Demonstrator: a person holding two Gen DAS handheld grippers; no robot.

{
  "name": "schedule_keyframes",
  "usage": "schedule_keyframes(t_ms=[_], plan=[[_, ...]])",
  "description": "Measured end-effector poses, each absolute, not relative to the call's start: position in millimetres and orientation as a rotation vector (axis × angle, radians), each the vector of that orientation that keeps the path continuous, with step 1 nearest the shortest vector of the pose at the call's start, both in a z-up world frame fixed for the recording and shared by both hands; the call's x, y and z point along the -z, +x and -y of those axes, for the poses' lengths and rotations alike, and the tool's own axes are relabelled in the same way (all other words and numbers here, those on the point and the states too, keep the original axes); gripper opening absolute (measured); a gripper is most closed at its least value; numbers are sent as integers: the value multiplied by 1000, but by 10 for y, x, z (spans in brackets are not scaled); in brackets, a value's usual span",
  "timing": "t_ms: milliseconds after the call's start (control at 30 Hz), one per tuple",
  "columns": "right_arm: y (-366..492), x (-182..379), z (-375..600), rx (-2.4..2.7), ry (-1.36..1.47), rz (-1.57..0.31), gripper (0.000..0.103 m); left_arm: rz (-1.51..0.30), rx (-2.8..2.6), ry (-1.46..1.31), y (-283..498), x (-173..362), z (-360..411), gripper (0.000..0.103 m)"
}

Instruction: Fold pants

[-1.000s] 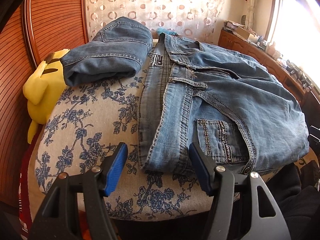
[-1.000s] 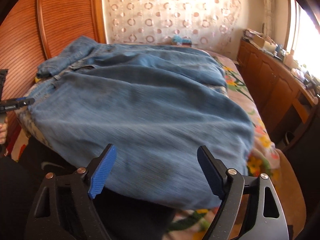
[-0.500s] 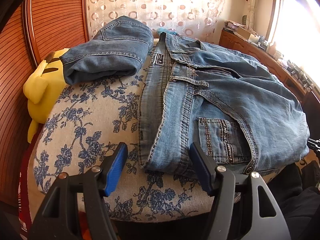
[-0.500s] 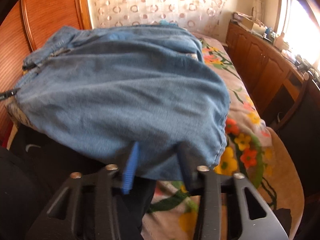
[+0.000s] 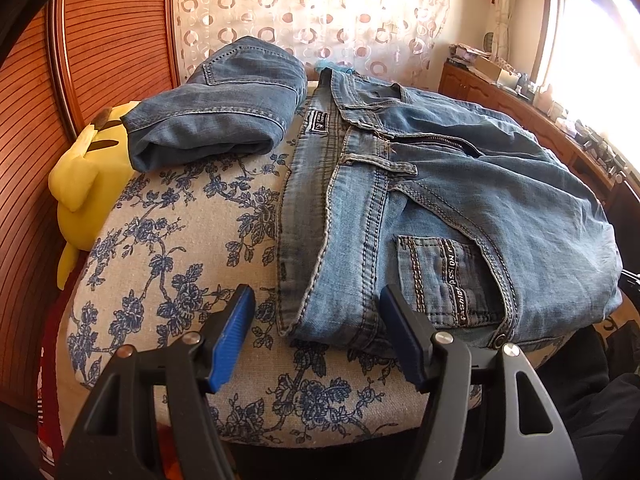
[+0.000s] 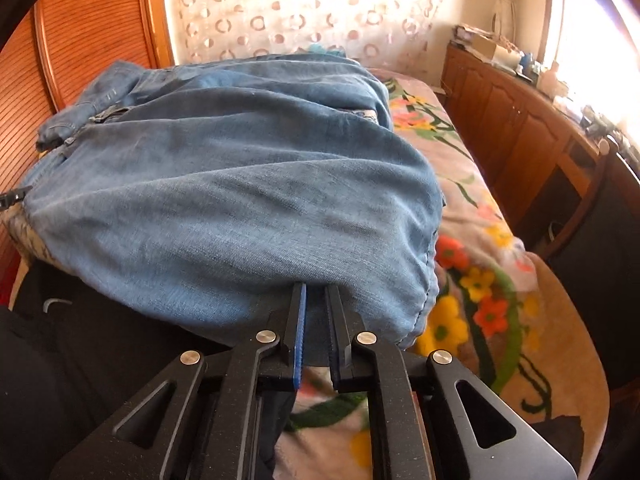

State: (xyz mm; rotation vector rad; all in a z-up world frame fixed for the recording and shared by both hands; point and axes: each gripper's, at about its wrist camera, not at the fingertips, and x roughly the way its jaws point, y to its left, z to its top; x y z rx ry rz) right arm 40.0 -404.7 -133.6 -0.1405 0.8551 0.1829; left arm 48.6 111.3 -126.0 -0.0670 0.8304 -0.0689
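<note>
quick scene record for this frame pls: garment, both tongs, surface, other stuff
garment: light blue denim jeans, partly folded, waistband near left tongs
left tongs: open, straddling waistband corner, nothing clamped
right tongs: shut on jeans' near fabric edge
surface: blue floral white cushion
other: darker folded denim jeans at back; yellow plush toy beside cushion
</note>
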Motion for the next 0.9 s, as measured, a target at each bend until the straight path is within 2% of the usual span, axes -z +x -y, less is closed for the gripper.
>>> schedule_keyframes(t_ms=[33,100,133,167,400,533,567,633,667,833,900], plan=[[394,1335,4057,-177,-138,-851,14,-830,69,-64,488,1261,-1108,66],[384,1314,4092,-190,-108,-842,40,-829,70,-65,488,1260,-1117,66],[375,1284,4111,-190,-97,-825,45,-829,71,-64,487,1258,-1128,66],[371,1260,4106,-187,-97,-812,48,-829,70,-62,487,1258,-1122,66],[456,1251,4114,-216,-85,-812,49,-827,68,-60,491,1259,-1116,66],[414,1250,4127,-210,-94,-799,39,-826,67,-62,494,1259,-1108,66],[402,1250,4123,-207,-99,-794,31,-824,66,-64,497,1256,-1117,66],[380,1237,4129,-182,-123,-779,8,-822,64,-67,490,1257,-1104,66],[382,1240,4136,-183,-123,-780,2,-821,63,-71,495,1254,-1112,66],[361,1225,4098,-191,-143,-760,0,-817,71,-72,457,1265,-1083,64],[337,1171,4081,-194,-142,-734,0,-815,79,-67,451,1269,-1060,60]])
